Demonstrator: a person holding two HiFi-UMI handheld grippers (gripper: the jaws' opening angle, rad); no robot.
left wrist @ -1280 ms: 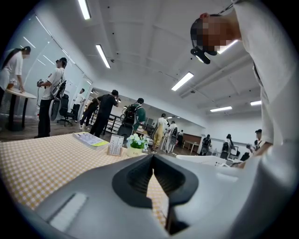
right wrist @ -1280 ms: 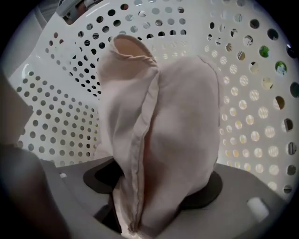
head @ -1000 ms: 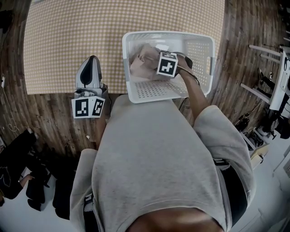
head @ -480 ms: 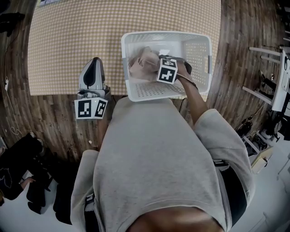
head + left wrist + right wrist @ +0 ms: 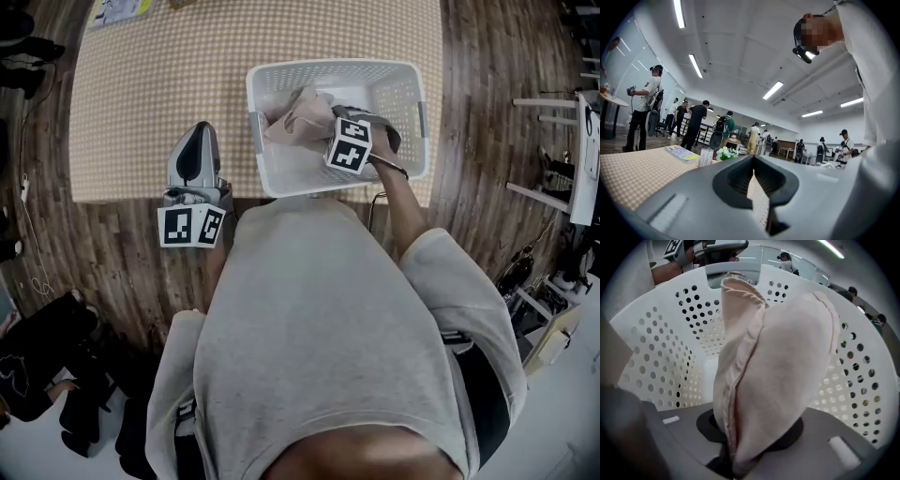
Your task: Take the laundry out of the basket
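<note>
A white perforated laundry basket (image 5: pixel 333 67) stands on the checked tablecloth (image 5: pixel 150 84). My right gripper (image 5: pixel 317 127) is inside it, shut on a bunched pale pink cloth (image 5: pixel 296 116) held up off the basket floor. In the right gripper view the cloth (image 5: pixel 773 371) rises from between the jaws of the right gripper (image 5: pixel 736 460) and hides most of them, with the basket wall (image 5: pixel 661 348) behind. My left gripper (image 5: pixel 194 142) hovers at the table's near edge, left of the basket, jaws together and empty. Seen in its own view, the left gripper (image 5: pixel 753 164) points over the table.
Papers (image 5: pixel 117 9) lie at the table's far left corner. A small flower pot (image 5: pixel 725 153) and a card (image 5: pixel 706 157) stand on the table. Several people stand across the room. White furniture (image 5: pixel 562 141) stands on the wooden floor at the right.
My right gripper has lifted the pink cloth higher inside the basket. The left gripper stays near the table edge.
</note>
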